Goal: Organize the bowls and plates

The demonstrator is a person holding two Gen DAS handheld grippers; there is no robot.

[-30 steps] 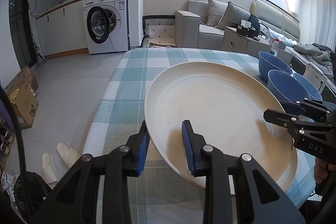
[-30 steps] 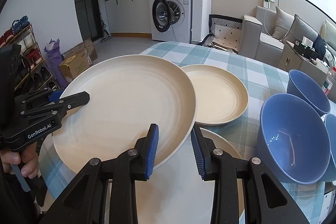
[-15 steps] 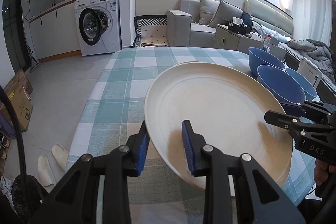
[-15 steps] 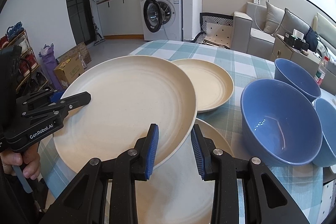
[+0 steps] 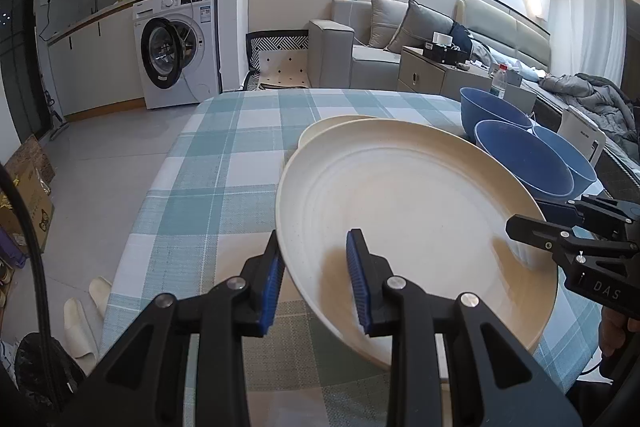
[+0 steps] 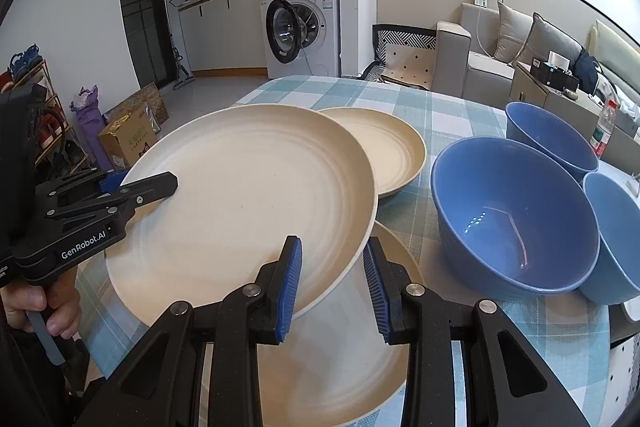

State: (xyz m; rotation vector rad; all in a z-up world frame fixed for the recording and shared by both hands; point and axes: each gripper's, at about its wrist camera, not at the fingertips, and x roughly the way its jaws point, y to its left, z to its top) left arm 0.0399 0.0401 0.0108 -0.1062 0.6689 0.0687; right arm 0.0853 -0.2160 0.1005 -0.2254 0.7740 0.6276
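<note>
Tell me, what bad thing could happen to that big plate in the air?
1. Both grippers, left and right, hold the plate only by its rim, and it is tilted, so it might slip out and fall.
2. It hangs partly over the edge of the table, so a drop could hit the floor.
3. Another plate lies right below and blue bowls sit close by; lowering carelessly could knock them.

Blue bowls (image 6: pixel 516 215) crowd the right; checked tablecloth (image 5: pixel 208 187) lies bare left.
</note>
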